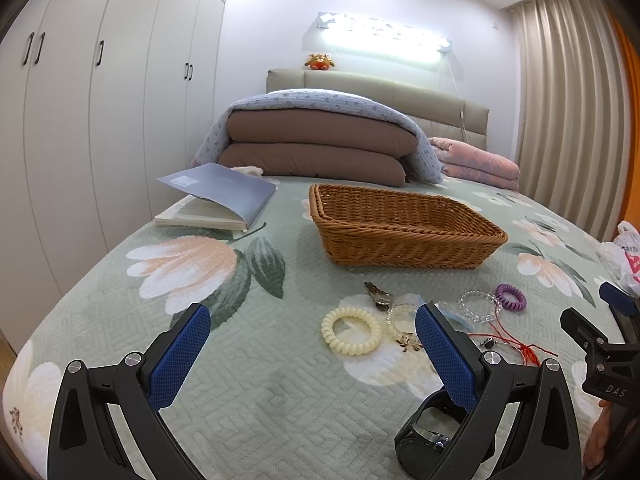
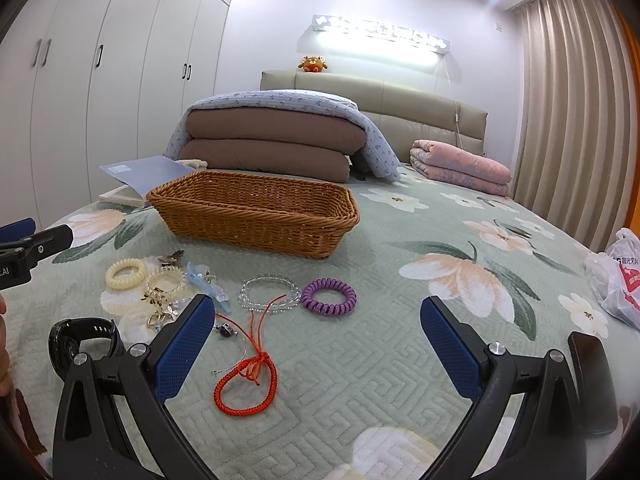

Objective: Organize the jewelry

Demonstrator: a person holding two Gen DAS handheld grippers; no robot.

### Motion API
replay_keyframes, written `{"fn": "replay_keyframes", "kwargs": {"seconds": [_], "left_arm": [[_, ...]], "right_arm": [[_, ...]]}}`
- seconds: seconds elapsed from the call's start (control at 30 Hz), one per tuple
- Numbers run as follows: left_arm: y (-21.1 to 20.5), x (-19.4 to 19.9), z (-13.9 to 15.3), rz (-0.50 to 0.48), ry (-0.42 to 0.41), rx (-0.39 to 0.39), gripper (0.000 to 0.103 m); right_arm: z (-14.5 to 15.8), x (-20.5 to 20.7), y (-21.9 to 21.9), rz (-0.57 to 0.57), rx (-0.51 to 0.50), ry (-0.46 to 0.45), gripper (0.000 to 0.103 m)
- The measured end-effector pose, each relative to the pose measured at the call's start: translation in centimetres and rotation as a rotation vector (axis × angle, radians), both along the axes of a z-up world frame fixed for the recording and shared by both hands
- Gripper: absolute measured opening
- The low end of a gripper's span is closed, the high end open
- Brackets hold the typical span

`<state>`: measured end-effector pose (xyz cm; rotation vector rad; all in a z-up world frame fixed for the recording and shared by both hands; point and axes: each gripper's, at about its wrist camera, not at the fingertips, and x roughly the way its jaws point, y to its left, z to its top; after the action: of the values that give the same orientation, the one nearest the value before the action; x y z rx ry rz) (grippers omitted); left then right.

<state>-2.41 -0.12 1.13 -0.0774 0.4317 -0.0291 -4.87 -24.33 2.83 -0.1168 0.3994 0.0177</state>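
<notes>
A wicker basket (image 1: pixel 404 220) (image 2: pixel 256 208) stands empty on the bed. In front of it lie a cream coil bracelet (image 1: pixel 351 331) (image 2: pixel 126 273), a clear bead bracelet (image 1: pixel 479 306) (image 2: pixel 269 293), a purple coil band (image 1: pixel 511 298) (image 2: pixel 329 296), a red cord bracelet (image 2: pixel 246 384), a blue clip (image 2: pixel 208 286), keys (image 1: pixel 376 294) and a black watch (image 1: pixel 426 436) (image 2: pixel 86 344). My left gripper (image 1: pixel 312 352) is open above the quilt, before the cream bracelet. My right gripper (image 2: pixel 318 344) is open, just above the red cord.
An open book (image 1: pixel 212 200) lies left of the basket. Folded bedding (image 1: pixel 316 148) and a pink blanket (image 2: pixel 460 166) sit at the headboard. A plastic bag (image 2: pixel 616 280) lies at the bed's right edge, and a dark phone (image 2: pixel 592 380) by my right gripper.
</notes>
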Motion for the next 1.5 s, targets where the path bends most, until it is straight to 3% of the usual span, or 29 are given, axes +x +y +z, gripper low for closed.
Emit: {"fn": "replay_keyframes", "kwargs": {"seconds": [1.17, 1.3, 1.47, 1.5], "left_arm": [[0.4, 0.4, -0.2, -0.001, 0.020, -0.016, 0.102], [1.2, 1.5, -0.6, -0.013, 0.102, 0.022, 0.102], [3.8, 4.0, -2.3, -0.091, 0.259, -0.121, 0.101], [4.0, 4.5, -2.5, -0.105, 0.282, -0.145, 0.096]], "right_arm": [[-0.2, 0.4, -1.1, -0.013, 0.044, 0.024, 0.103], [-0.2, 1.6, -2.3, -0.019, 0.068, 0.046, 0.103], [-0.8, 5.7, -4.3, -0.013, 0.060, 0.180, 0.103], [-1.0, 6.5, -4.6, -0.020, 0.071, 0.211, 0.102]]}}
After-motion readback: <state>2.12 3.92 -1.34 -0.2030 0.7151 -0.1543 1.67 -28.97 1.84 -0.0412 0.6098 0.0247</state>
